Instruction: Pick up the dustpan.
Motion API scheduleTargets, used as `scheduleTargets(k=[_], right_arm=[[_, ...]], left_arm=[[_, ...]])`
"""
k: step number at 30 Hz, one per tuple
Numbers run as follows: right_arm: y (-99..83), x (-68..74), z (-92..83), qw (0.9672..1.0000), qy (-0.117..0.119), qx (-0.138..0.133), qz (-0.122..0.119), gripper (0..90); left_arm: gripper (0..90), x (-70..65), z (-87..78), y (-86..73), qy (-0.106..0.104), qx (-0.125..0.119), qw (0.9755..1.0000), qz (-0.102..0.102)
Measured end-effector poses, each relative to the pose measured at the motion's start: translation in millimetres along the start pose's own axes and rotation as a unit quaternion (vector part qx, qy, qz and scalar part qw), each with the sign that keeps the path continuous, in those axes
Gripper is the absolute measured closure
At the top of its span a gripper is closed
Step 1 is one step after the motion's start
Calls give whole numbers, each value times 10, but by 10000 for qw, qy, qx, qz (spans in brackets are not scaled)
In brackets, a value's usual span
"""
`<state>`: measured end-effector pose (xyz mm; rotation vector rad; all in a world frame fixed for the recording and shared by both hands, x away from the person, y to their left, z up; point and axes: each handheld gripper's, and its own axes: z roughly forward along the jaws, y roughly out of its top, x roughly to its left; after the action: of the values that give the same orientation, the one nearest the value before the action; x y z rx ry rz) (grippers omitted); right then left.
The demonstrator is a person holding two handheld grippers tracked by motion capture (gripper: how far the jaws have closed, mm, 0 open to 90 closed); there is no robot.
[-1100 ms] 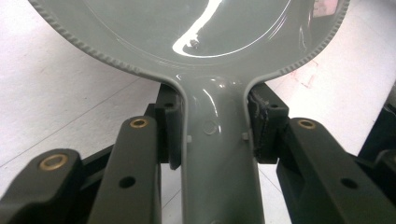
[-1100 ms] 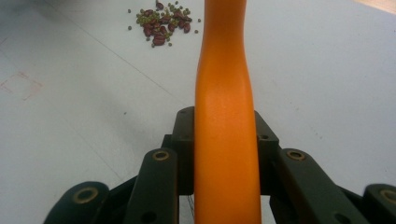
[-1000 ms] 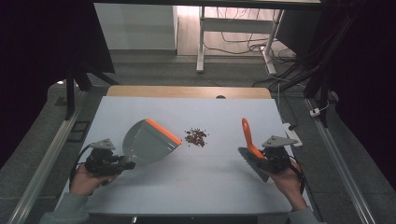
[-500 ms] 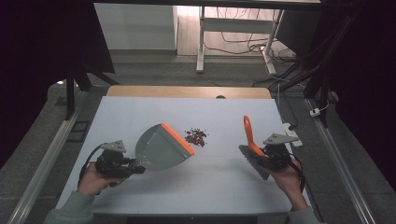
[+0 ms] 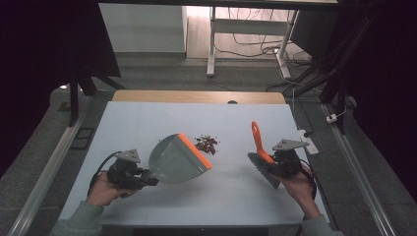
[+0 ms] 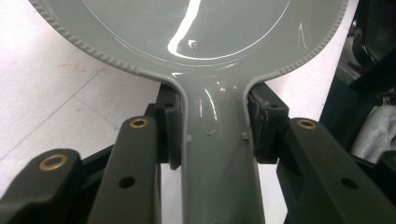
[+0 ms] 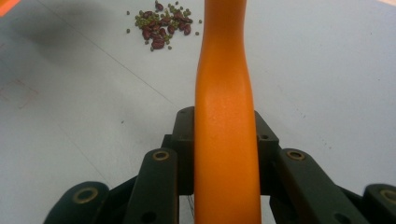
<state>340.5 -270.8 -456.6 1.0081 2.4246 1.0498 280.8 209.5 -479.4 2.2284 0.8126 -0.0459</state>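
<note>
A grey dustpan with an orange lip is held above the table at the left, its lip turned toward a small pile of red and green beans. My left gripper is shut on the dustpan's grey handle, pads pressing both sides. At the right, my right gripper is shut on a brush's orange handle, which rises upward, with the grey bristles low beside it. The beans lie ahead of the brush on the white tabletop.
The white table has a wooden strip along its far edge. A power strip lies off the right edge. Metal rails run along both sides, and a desk frame with cables stands beyond.
The left hand has carried the dustpan to the right, bringing its orange lip closer to the beans. The right hand and brush have stayed where they were.
</note>
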Motion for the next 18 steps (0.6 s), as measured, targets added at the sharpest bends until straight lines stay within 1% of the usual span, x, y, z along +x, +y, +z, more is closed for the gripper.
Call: scheduleTargets(k=[6, 9, 11, 12, 14, 15, 18], right_arm=[[-23, -11, -4, 10000, 15, 0, 39, 708], [-39, -33, -9, 10000, 19, -15, 76, 707], [-51, -48, -12, 9999, 6, -12, 102, 707], [-55, -52, -12, 9999, 3, -8, 105, 707], [-64, -55, -12, 9999, -9, 4, 110, 707], [-66, -55, -8, 9999, -8, 7, 108, 708], [-64, -54, 6, 10000, -10, 19, 86, 708]], left_arm=[[615, -16, 130, 121, -134, 212, 9992, 312], [614, -49, 182, 154, -86, 368, 9984, 418], [615, -57, 188, 167, -70, 445, 9980, 444], [615, -61, 176, 166, 3, 497, 9978, 442], [614, -76, 130, 146, 259, 600, 9971, 397], [614, -70, 99, 129, 334, 650, 9965, 405], [615, -40, 45, 84, 473, 747, 9956, 311]])
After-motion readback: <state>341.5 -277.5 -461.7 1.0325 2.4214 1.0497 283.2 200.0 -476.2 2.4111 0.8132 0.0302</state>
